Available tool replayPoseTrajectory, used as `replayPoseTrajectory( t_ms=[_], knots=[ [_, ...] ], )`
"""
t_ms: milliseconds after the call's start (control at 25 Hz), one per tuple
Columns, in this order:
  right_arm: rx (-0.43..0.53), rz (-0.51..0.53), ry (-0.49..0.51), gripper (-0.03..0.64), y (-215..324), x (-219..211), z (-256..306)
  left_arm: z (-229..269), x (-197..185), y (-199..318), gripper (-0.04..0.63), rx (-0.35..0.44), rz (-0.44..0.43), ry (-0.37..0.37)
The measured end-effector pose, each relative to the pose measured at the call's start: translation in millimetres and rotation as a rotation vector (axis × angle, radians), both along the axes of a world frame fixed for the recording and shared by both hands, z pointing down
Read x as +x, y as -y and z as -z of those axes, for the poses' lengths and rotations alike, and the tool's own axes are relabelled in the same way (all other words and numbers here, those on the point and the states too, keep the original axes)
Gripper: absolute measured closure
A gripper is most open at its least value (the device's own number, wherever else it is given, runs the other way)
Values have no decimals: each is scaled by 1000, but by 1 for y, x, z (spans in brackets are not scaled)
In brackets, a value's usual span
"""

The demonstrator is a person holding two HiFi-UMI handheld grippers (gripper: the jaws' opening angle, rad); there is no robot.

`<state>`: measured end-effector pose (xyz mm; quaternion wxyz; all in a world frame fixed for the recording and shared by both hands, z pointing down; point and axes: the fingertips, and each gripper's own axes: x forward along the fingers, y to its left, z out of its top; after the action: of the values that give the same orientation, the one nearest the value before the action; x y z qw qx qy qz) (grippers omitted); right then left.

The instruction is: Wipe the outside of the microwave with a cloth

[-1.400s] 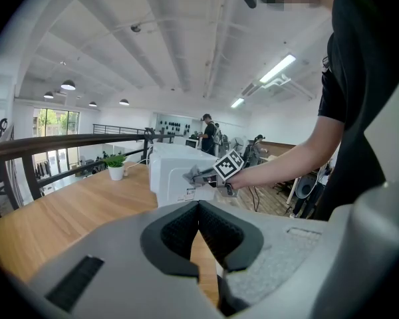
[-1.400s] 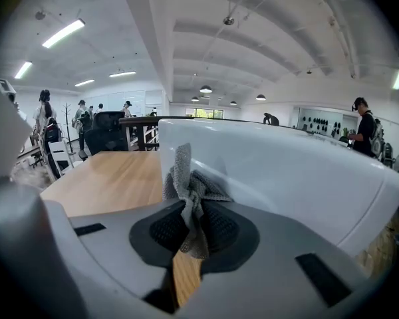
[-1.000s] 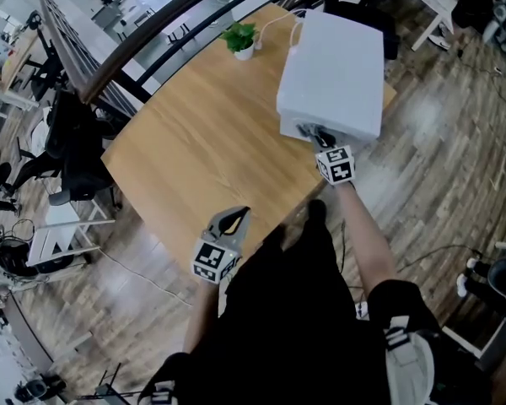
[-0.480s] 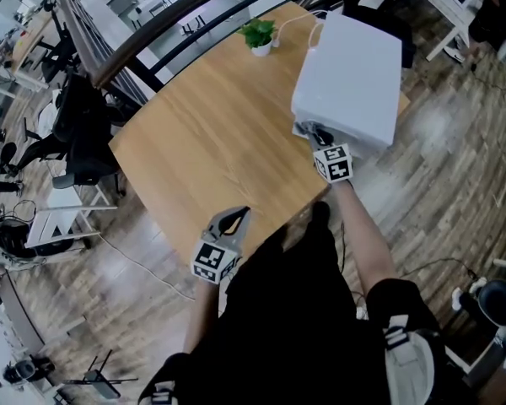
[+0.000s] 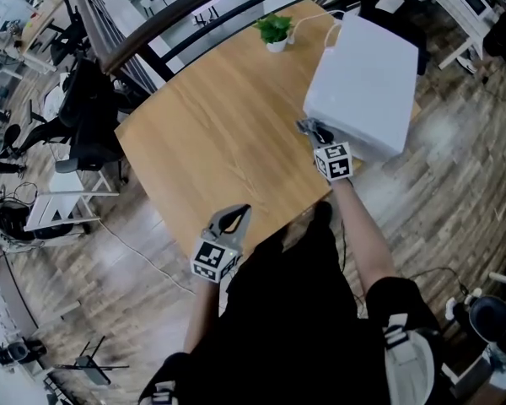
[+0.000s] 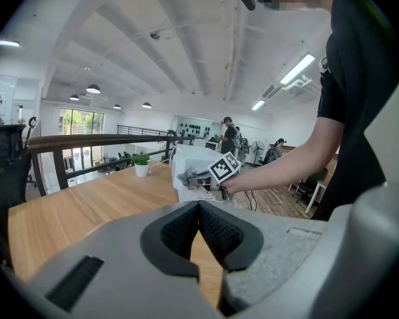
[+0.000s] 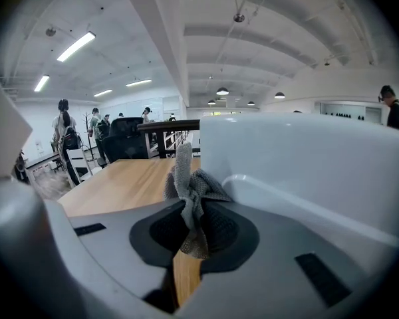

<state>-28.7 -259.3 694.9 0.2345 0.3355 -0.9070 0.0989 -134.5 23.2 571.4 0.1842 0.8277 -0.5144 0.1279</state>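
Against the frame of a second ago, the counter [image 5: 211, 142] and the white microwave [image 5: 364, 78] sit further toward the upper right of the head view. The right gripper [image 5: 312, 130] remains at the microwave's lower-left corner, and the left gripper [image 5: 234, 219] remains low, left of centre, at the counter's near edge. The right fingers are clamped on a bunched grey cloth [image 7: 189, 193] just beside the microwave's wall, contact not determinable; the left fingers are closed together with nothing between them.
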Motion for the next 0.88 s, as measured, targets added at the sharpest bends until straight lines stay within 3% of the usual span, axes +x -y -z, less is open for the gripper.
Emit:
replayPoseTrajectory(
  t_ms=[280,400,640,880],
  knots=[
    [-43,18,-4,581,-3,-7,-14,-6,-3,-2,597,-21,29,-2],
    [-68,1,13,580,-1,-7,-24,-4,-4,-1,597,1,29,7],
    [-142,-30,9,580,-3,0,-51,-7,-1,-2,597,-33,35,13],
    [-129,-34,7,581,1,6,-61,-3,4,1,597,-46,23,20]
  ],
)
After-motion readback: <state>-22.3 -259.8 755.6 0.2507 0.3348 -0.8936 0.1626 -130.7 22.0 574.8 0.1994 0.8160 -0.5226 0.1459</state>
